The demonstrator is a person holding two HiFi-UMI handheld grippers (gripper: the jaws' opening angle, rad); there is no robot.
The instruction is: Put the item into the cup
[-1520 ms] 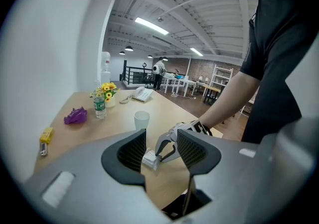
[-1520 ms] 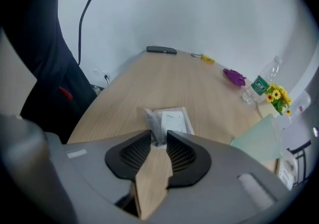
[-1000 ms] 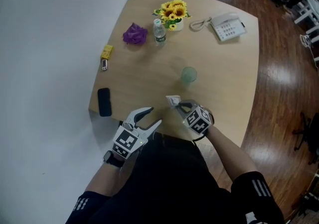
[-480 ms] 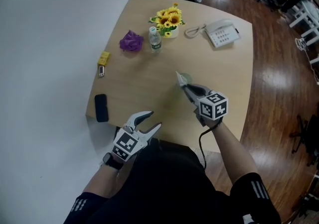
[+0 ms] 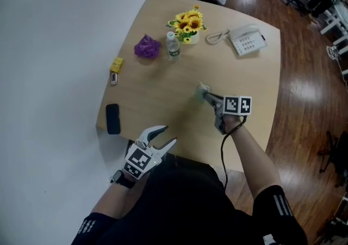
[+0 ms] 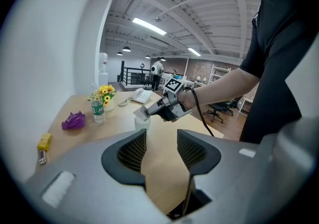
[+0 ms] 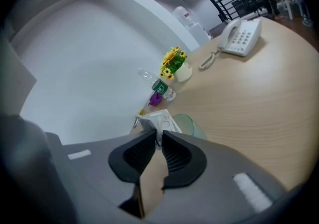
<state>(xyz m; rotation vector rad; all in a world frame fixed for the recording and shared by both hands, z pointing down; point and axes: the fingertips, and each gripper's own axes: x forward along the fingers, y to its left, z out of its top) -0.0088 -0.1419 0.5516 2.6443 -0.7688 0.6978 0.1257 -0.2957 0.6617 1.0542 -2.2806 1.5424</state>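
A pale green translucent cup [image 5: 200,96] stands near the middle of the wooden table [image 5: 163,91]. My right gripper [image 5: 209,97] is shut on a small white packet [image 5: 203,88] and holds it just above the cup's rim. In the right gripper view the packet [image 7: 158,120] sticks out past the gripper [image 7: 159,136], with the cup [image 7: 188,124] right behind it. My left gripper [image 5: 167,135] hangs open and empty at the table's near edge. Seen from the left gripper [image 6: 160,143], the packet [image 6: 141,114] sits over the cup [image 6: 142,123].
At the far side stand a pot of sunflowers [image 5: 188,20], a water bottle [image 5: 173,46], a purple crumpled thing [image 5: 147,48] and a white telephone [image 5: 247,40]. A yellow item [image 5: 116,65] and a black phone [image 5: 112,118] lie along the left edge.
My right gripper has carried the packet from the table's near edge forward to above the cup. The left gripper has barely moved.
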